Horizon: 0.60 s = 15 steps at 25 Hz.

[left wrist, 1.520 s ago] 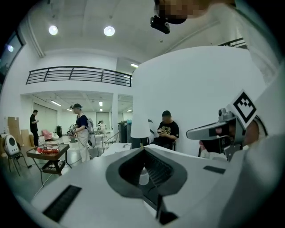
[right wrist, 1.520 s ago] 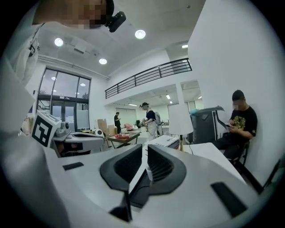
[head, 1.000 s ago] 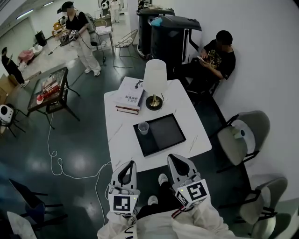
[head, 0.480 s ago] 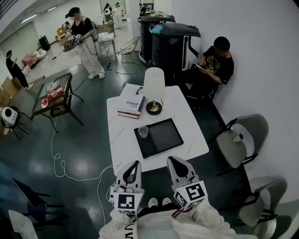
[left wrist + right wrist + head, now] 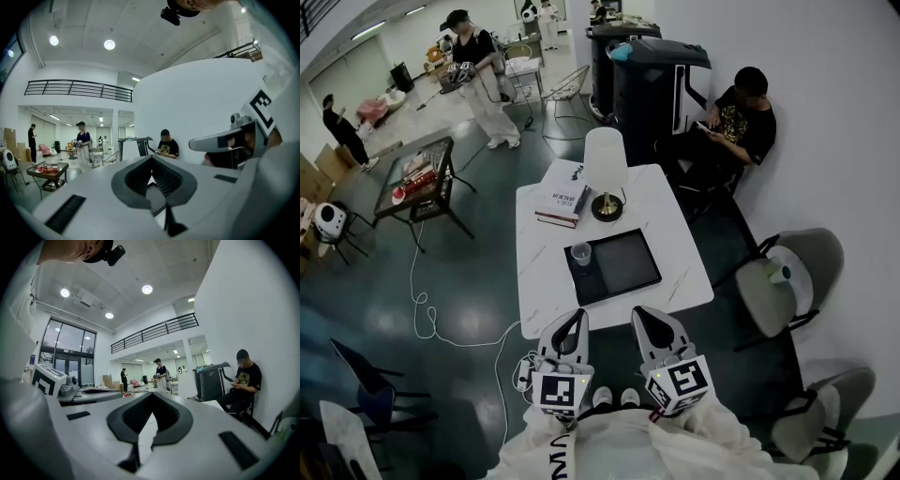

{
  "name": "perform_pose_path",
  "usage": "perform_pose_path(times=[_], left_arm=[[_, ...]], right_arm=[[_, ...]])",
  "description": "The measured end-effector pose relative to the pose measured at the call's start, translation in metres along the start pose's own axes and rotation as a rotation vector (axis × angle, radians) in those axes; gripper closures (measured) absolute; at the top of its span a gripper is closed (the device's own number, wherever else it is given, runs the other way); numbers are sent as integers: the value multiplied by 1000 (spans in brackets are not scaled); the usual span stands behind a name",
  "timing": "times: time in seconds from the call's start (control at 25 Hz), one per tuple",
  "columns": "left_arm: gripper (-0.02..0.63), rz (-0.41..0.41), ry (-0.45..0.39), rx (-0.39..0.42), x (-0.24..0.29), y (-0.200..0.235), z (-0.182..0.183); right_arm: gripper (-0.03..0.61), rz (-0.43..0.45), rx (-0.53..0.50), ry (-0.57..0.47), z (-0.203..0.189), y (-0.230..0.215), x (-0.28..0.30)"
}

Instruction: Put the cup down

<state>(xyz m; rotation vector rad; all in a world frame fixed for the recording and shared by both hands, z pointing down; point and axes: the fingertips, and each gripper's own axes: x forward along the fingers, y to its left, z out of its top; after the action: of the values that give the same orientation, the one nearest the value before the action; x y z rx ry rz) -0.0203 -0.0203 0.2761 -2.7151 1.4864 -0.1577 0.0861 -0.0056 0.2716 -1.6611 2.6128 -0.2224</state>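
Observation:
A clear plastic cup [image 5: 580,253] stands upright on the left corner of a black tray [image 5: 623,267] on the white table [image 5: 680,281]. Both grippers are held close to my body, short of the table's near edge and well away from the cup. My left gripper [image 5: 574,322] is shut with nothing between its jaws; the left gripper view shows its pads [image 5: 151,174] meeting, pointing out into the room. My right gripper [image 5: 641,316] is shut and empty too, and in the right gripper view its pads [image 5: 152,416] are together.
A white lamp [image 5: 607,171] and stacked books [image 5: 562,203] stand at the table's far end. A person sits by the wall [image 5: 741,117] beside black machines [image 5: 652,75]. Grey chairs [image 5: 787,277] stand on the right, a dark side table [image 5: 417,178] and a floor cable [image 5: 422,314] on the left.
The head view has drifted, so the table sits slightly farther and more to the left. Both grippers stay shut near my body. The standing person in the background has shifted.

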Motion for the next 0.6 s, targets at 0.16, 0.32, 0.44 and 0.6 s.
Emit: perform_pose_path(times=[0.16,0.32,0.44,0.6], left_arm=[[604,1,10,8,5,-14,0],[604,4,6,17,9,-16,4],[604,-3,7,25,12,-18,5],[604,-9,8,29,14,-21,5]], right_arm=[[574,2,-11,-11,2,-11,-5],[574,-2,-18,-19,4,-19,-6],[574,-10,-26,-17,6,-24,-6],[574,-12,-23,-15,6,-26,-6]])
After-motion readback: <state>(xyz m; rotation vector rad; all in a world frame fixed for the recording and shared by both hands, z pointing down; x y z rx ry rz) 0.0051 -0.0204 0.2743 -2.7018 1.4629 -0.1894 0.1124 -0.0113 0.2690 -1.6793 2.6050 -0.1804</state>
